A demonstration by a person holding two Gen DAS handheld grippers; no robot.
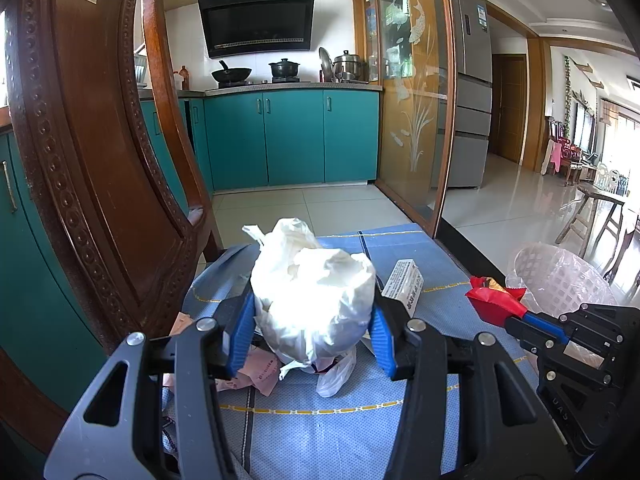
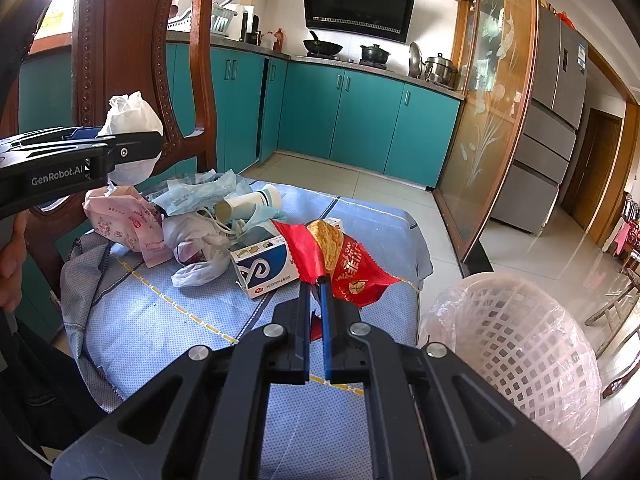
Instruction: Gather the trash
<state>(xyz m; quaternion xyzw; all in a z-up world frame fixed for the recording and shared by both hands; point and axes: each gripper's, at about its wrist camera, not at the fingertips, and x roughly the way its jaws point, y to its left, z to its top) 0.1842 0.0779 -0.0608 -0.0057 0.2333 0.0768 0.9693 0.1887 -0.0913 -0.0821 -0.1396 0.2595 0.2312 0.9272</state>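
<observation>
trash [image 2: 208, 224] litters blue cloth [image 2: 168, 320] by teal cabinets [image 2: 360, 120], white basket [image 2: 520, 352].

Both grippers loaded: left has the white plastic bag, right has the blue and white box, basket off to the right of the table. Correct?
Not quite. The right gripper is shut on the red snack wrapper, not the blue and white box, which lies on the table; the right wrist view shows it. The left gripper does hold the white plastic bag, and the basket is on the right.

L gripper [image 1: 314, 320] jaws part-open, clamped on white bag [image 1: 316, 300], R gripper [image 2: 316, 280] pinched shut on red wrapper [image 2: 344, 268]
</observation>
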